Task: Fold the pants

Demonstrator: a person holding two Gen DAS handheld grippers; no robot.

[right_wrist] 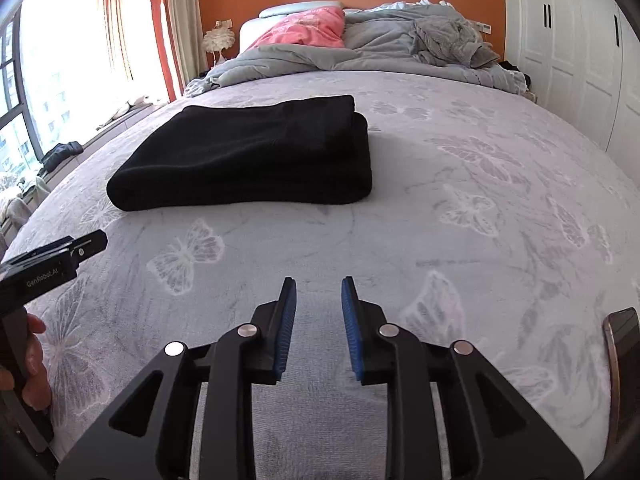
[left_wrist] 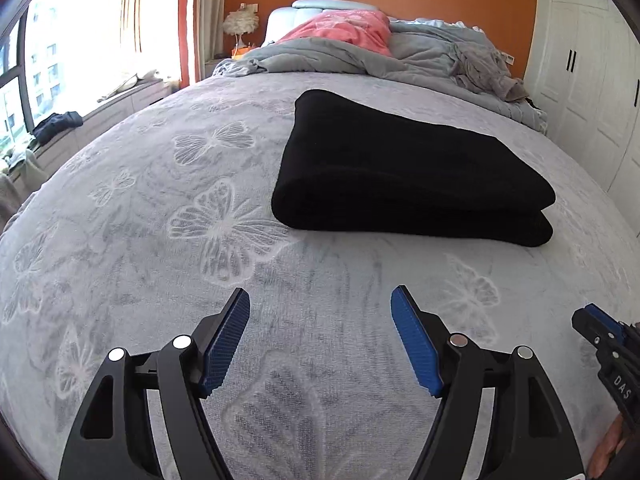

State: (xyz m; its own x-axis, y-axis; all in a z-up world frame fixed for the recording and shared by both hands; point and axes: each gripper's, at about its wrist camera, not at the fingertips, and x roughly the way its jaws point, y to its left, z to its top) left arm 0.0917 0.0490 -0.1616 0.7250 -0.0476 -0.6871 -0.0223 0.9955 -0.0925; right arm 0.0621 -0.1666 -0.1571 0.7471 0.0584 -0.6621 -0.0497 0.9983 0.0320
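Observation:
The black pants [left_wrist: 404, 172] lie folded in a flat stack on the grey butterfly bedspread [left_wrist: 160, 208]; they also show in the right wrist view [right_wrist: 248, 156]. My left gripper [left_wrist: 320, 300] is open and empty, hovering over the bedspread short of the pants. My right gripper [right_wrist: 319, 286] is open with a narrower gap, empty, over the bedspread and to the right of the pants. Each gripper shows at the edge of the other's view.
A crumpled grey duvet [left_wrist: 360, 60] and a pink pillow [left_wrist: 340, 28] lie at the head of the bed. A phone [right_wrist: 620, 344] lies at the bed's near right. White wardrobes [right_wrist: 572, 40] stand on the right, a window bench with clothes [left_wrist: 60, 124] on the left.

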